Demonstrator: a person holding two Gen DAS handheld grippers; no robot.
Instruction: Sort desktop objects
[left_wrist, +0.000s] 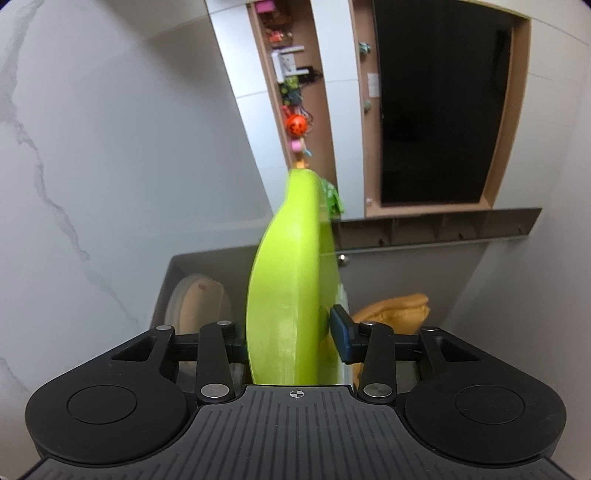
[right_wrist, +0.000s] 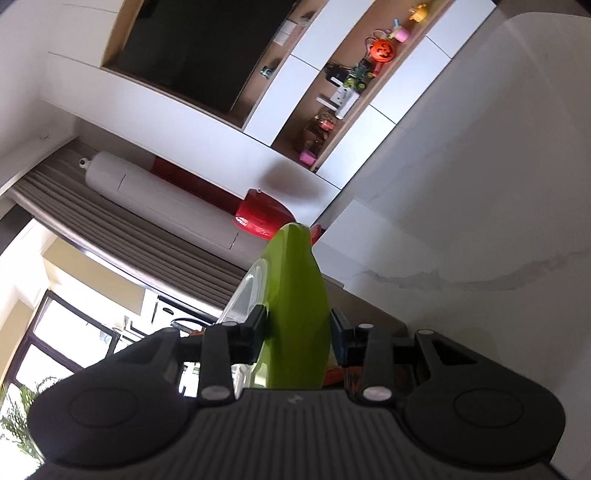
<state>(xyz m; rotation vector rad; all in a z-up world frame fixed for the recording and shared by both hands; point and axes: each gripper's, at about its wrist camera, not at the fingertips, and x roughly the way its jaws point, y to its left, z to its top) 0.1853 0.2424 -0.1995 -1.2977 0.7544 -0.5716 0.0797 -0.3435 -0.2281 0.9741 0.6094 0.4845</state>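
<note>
Between both grippers, held up off any surface: lime-green lid (left_wrist: 284, 295), edge-on, clamped on two sides. Left gripper (left_wrist: 288, 332) pinching lid rim, fingers narrow on it. Right gripper (right_wrist: 297, 332) same, narrow on green lid (right_wrist: 295, 314), clear plastic layer (right_wrist: 245, 291) against one face. Below in left view: grey bin (left_wrist: 424, 266) with yellow cloth (left_wrist: 395, 314) and beige round container (left_wrist: 195, 306) inside. Step, judged: mid-carry, lid lifted two-handed. Next likely needs lowering toward bin or bench, level, both grips released together. Destination not visible, cannot tell.
</note>
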